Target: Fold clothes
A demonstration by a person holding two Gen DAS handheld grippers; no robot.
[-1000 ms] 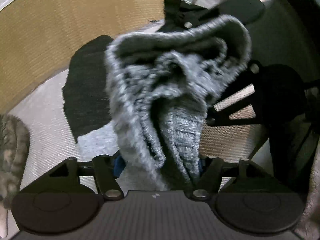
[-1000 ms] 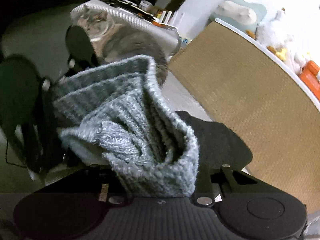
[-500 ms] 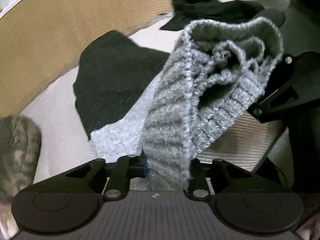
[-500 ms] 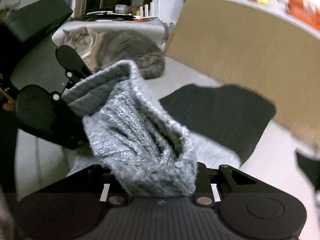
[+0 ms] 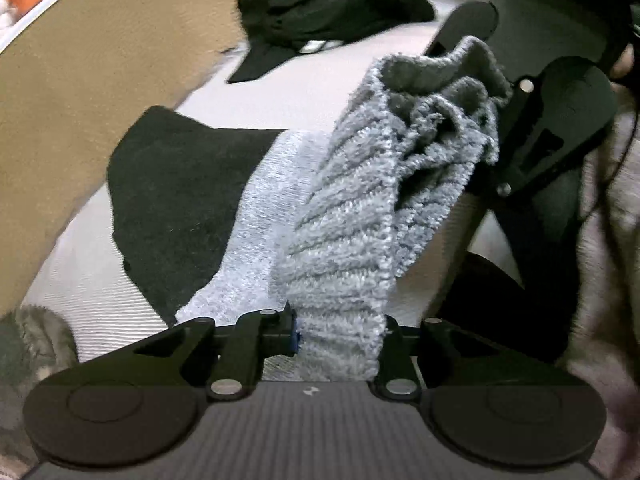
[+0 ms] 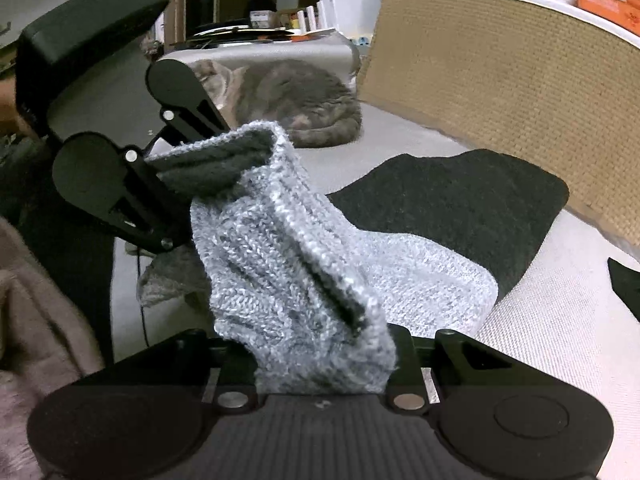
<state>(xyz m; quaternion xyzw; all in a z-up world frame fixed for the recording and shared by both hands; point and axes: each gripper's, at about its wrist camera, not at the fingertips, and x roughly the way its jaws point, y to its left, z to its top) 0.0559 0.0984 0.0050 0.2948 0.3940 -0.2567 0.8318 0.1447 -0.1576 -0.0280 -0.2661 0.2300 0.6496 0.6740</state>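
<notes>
The left gripper [image 5: 340, 332] and right gripper [image 6: 320, 364] each have their jaws pinching one end of a grey knit sweater [image 5: 360, 216], whose ribbed edge stretches between them as its long axis, lifted above the bed [image 6: 560, 320]. The rest of the sweater trails down onto a black garment [image 6: 460, 200] lying flat beyond both grippers, equally near each. No containers show.
</notes>
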